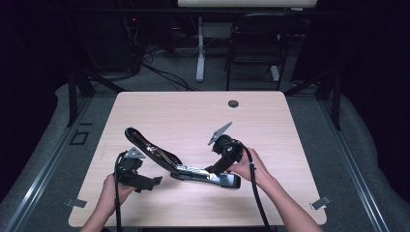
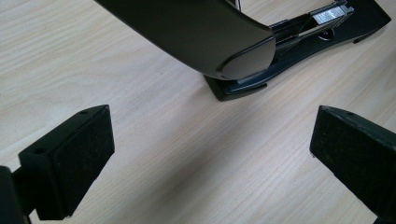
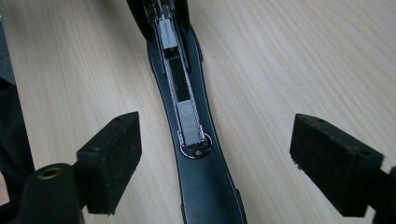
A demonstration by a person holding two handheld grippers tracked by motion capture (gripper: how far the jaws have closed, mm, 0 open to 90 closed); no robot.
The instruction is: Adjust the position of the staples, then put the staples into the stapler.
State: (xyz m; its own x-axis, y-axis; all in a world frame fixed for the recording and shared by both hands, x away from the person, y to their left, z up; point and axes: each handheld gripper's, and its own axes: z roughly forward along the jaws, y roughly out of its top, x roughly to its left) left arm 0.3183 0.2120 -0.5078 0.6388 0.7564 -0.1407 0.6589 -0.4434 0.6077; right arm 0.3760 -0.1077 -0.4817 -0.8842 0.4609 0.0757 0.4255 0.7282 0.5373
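Note:
A black stapler [image 1: 150,150] lies swung wide open on the light wooden table [image 1: 193,111]. Its lid arm rises toward the back left and its base [image 1: 208,176] lies flat near the front. My right gripper [image 1: 215,168] hangs over the base with its jaws open. In the right gripper view the base [image 3: 205,186] runs between the pads [image 3: 112,161] without touching them, and a strip of staples [image 3: 189,123] sits in the open channel. My left gripper [image 1: 147,182] is open near the front left. Ahead of it are the lid's rounded end [image 2: 205,37] and the base [image 2: 299,42].
A cable grommet hole [image 1: 233,103] sits near the table's far edge. Beyond the table stand a black chair [image 1: 256,43] and a white desk leg [image 1: 200,53]. Small clips [image 1: 321,203] mark the front corners. A cable trails from each gripper toward the front edge.

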